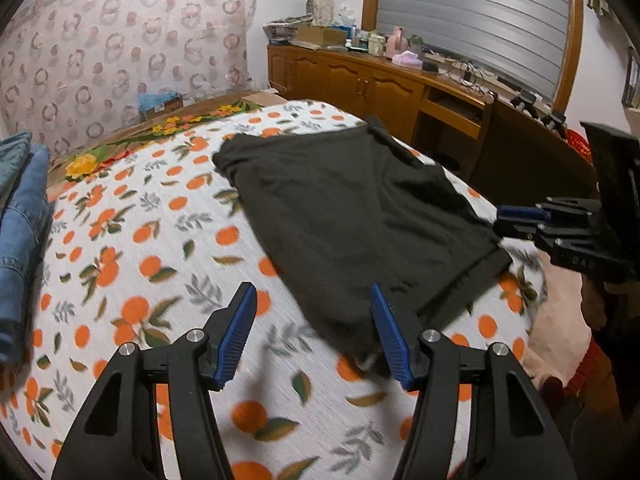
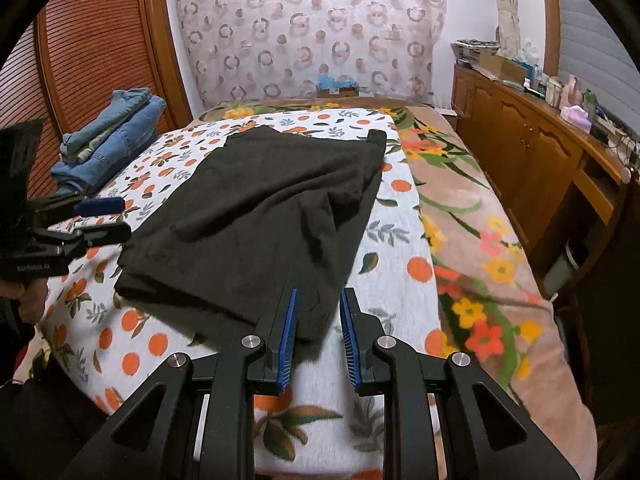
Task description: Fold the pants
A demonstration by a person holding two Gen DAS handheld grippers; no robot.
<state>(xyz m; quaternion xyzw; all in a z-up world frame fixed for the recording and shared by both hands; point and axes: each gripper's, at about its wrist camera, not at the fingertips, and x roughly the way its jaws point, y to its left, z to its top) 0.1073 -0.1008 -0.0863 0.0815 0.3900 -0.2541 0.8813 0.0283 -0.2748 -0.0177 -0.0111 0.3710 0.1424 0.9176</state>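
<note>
Bedroom surroundings are seen from both tools: a bed (image 2: 404, 292) is covered by a white sheet printed with oranges and leaves, with a pink floral blanket (image 2: 480, 240) laid along its edge toward the wooden cabinets (image 2: 532, 160); a curtain with a ring pattern (image 2: 312, 32) is hung behind the head of the bed. The black pants (image 2: 264, 220) are spread flat on the sheet, already doubled over into a broad panel, with one hem lying close to the near edge of the bed.

The left tool (image 1: 314, 332) is held over the sheet with its blue pads set wide apart; nothing is gripped between them, though the near corner of the pants is seen just behind its right-hand finger. The right tool (image 2: 319, 340) is held with its pads narrow but parted, and nothing is pinched; the near hem of the pants is seen just beyond its tips (whether the cloth is touched cannot be told).

A stack of folded jeans (image 2: 112, 140) is kept at the far side of the bed, well apart from the pants; a slatted wooden door (image 2: 100, 40) is seen behind it. The cabinet top is crowded with boxes, bottles and cables (image 1: 360, 40); a small cardboard box (image 1: 160, 104) is placed near the head of the bed. The sheet between the tools and the pants is left unobstructed.
</note>
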